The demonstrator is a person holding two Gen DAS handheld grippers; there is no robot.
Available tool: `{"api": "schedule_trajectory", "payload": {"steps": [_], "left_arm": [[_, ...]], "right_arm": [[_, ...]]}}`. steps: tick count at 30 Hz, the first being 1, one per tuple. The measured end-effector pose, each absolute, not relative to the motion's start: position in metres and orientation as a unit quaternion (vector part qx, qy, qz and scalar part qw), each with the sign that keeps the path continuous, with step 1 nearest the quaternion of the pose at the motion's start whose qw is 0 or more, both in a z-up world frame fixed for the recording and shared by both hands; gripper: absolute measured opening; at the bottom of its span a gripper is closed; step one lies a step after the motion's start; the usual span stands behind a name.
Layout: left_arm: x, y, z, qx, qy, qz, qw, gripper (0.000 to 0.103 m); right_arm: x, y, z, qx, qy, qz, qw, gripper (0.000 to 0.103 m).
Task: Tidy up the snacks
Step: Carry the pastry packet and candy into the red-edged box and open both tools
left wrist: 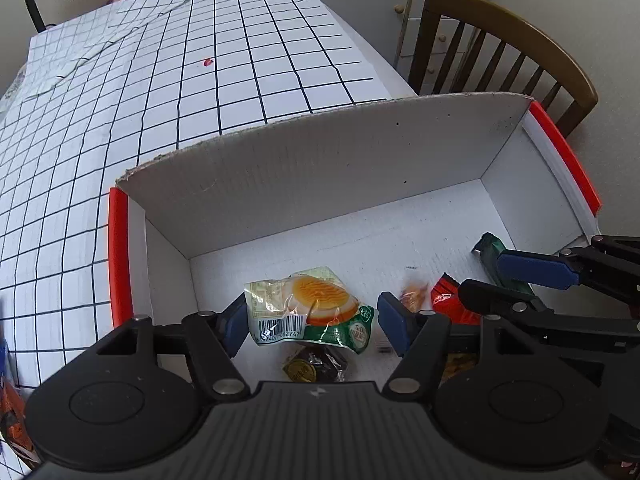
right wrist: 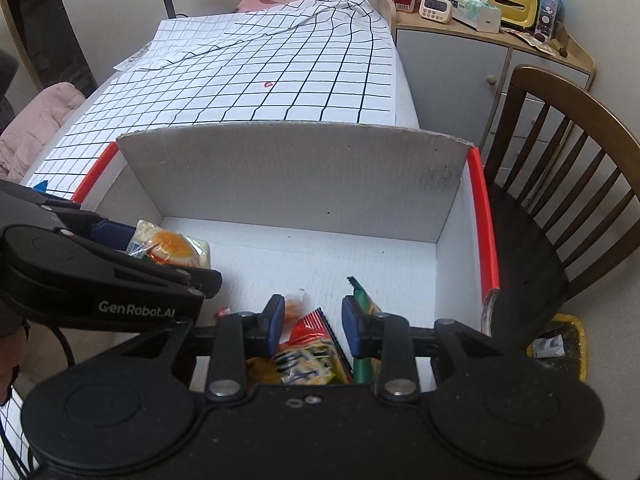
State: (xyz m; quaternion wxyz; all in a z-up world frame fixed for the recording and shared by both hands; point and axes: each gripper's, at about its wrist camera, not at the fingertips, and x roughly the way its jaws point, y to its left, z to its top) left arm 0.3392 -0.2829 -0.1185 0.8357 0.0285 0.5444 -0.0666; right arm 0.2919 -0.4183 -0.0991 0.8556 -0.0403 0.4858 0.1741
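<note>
Box point(left wrist: 320, 168): on the bench, already holding our snacks.
Left gripper point(left wrist: 312, 322): fingers wide, egg packet point(left wrist: 310, 308) loose between them.
Right gripper point(right wrist: 313, 322): fingers parted over the red packet point(right wrist: 316, 330), gripping nothing.
Left: little, we judge.

We see the box point(right wrist: 280, 184) standing at the near end of the table point(right wrist: 280, 80), with the chair point(right wrist: 560, 184) just to its right and the cabinet point(right wrist: 452, 68) behind the chair. Inside the box, the egg packet point(left wrist: 316, 304) lies on the floor toward the left, between the fingers of the left gripper point(left wrist: 312, 324). To its right lie a small candy point(left wrist: 414, 294), then the red packet point(left wrist: 448, 300), then the green bar point(left wrist: 490, 250) nearest the right wall. The right gripper point(right wrist: 313, 322) sits over the red packet, the green bar beside its right finger.
</note>
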Motion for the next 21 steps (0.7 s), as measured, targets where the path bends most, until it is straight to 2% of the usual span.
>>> {"api": "schedule_trajectory", "payload": {"steps": [11, 15, 18, 21], "left_arm": [[0.326, -0.278, -0.109, 0.001, 0.542, -0.076, 0.837, 0.068], [0.32, -0.276, -0.099, -0.011, 0.527, -0.081, 0.846, 0.078], [0.315, -0.276, -0.09, -0.014, 0.519, -0.085, 0.85, 0.078], [0.307, -0.274, -0.079, -0.015, 0.507, -0.089, 0.858, 0.078]], "right_arm": [[0.271, -0.427, -0.08, -0.032, 0.467, 0.193, 0.862, 0.045], [0.263, -0.429, -0.073, -0.029, 0.46, 0.196, 0.866, 0.051], [0.257, -0.43, -0.066, -0.025, 0.452, 0.197, 0.87, 0.055], [0.25, -0.432, -0.056, -0.02, 0.441, 0.199, 0.875, 0.064]]}}
